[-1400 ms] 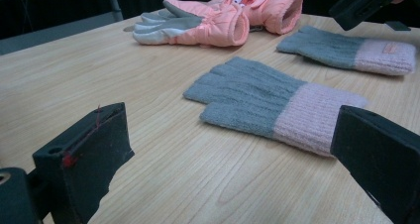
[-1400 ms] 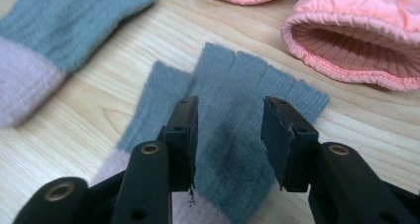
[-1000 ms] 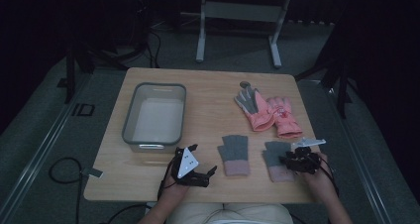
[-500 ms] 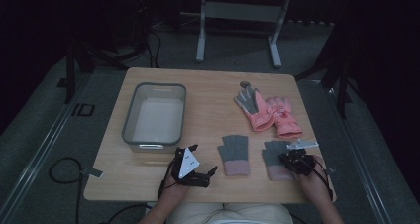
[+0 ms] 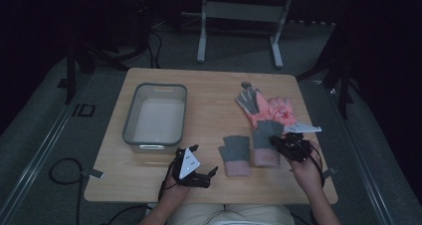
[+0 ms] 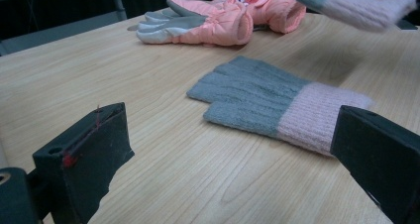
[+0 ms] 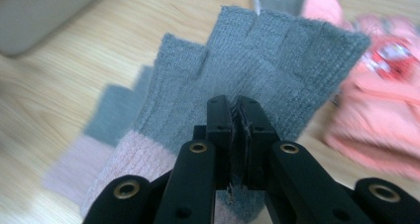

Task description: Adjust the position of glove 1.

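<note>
While the grey-and-pink knit glove (image 7: 277, 55) hangs pinched at its edge in the right tongs (image 5: 278, 141), lower right of the high view | long axis runs away from them, toward the tray (image 5: 130, 116) | its mate (image 5: 235, 155) lies flat on the counter (image 5: 209, 93) just left | left tongs (image 5: 203, 166) spread, empty, nearer that mate

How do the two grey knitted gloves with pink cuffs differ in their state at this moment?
The right glove is pinched in the shut right gripper and lifted off the table; the left glove lies flat on the wood. The left glove is free, beyond the open left gripper. Both are fingerless, grey with pink cuffs: a matching pair.
</note>
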